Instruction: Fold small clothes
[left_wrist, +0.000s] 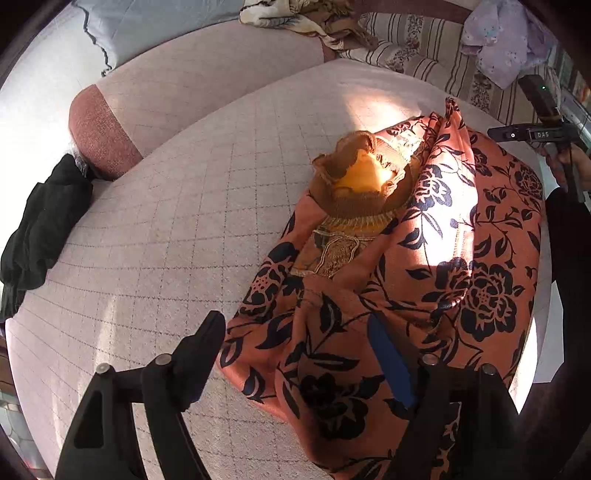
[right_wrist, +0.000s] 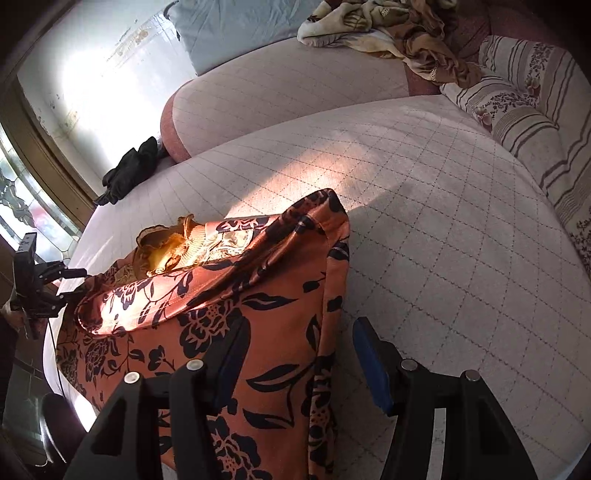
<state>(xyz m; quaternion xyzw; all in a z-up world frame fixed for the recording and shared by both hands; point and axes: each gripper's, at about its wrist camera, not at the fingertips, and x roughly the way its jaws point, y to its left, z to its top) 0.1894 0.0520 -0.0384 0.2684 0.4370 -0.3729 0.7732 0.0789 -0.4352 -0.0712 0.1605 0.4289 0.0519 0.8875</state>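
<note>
Jaws of the left gripper (left_wrist: 295, 354) stand wide with nothing pressed between the pads, its right finger over the near end of the orange floral garment (left_wrist: 424, 266), while the right gripper (right_wrist: 295, 354) hangs partly open over the cloth's near right edge, gripping nothing that shows. The garment lies folded on the quilted mattress (right_wrist: 443, 221), its long axis running from the grippers toward the striped pillow (right_wrist: 524, 96), gold-trimmed neckline (left_wrist: 362, 177) at the far end.
</note>
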